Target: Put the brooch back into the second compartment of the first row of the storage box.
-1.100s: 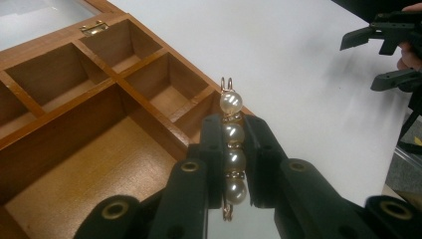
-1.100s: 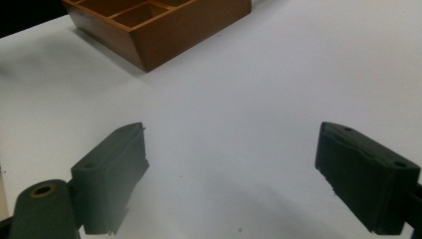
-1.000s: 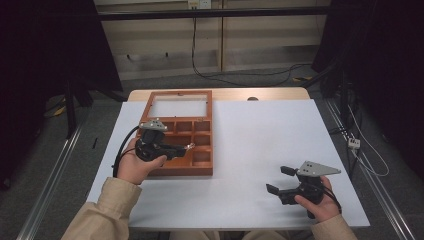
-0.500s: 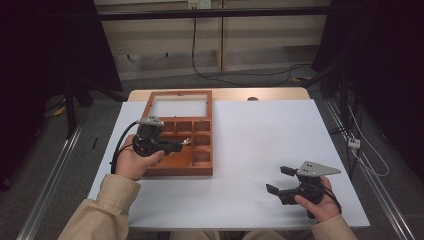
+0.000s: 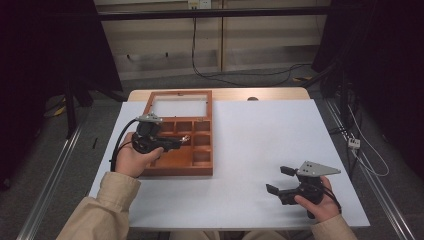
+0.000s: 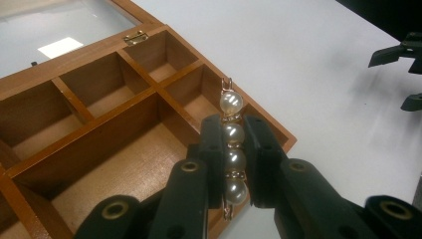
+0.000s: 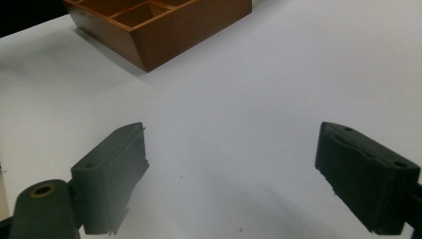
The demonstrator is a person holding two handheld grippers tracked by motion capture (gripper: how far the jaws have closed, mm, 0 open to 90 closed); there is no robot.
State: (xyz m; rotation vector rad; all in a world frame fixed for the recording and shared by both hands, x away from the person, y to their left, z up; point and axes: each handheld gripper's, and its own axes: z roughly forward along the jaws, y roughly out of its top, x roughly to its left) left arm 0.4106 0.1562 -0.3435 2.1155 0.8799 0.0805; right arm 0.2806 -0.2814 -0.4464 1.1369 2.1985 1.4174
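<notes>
Pearl clip carried over the box

Near right, the right gripper (image 5: 284,181) is rested on the table (image 5: 260,150) with jaws wide apart and nothing between, kept out of the way. Farther left, the left gripper (image 6: 233,149) is closed on a pearl clip (image 6: 232,134), held lengthwise over the box (image 5: 202,167), probably for lowering into a compartment.

Tan sleeves (image 5: 107,207); black tools, grey plate (image 5: 316,168)

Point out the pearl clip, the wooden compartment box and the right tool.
pearl clip (image 6: 232,133), left gripper view, on the second pearl, between the left tool's jaws.
wooden compartment box (image 5: 175,171), high view, on its near front wall.
right tool (image 5: 281,180), high view, midway between its open jaw tips.
</notes>
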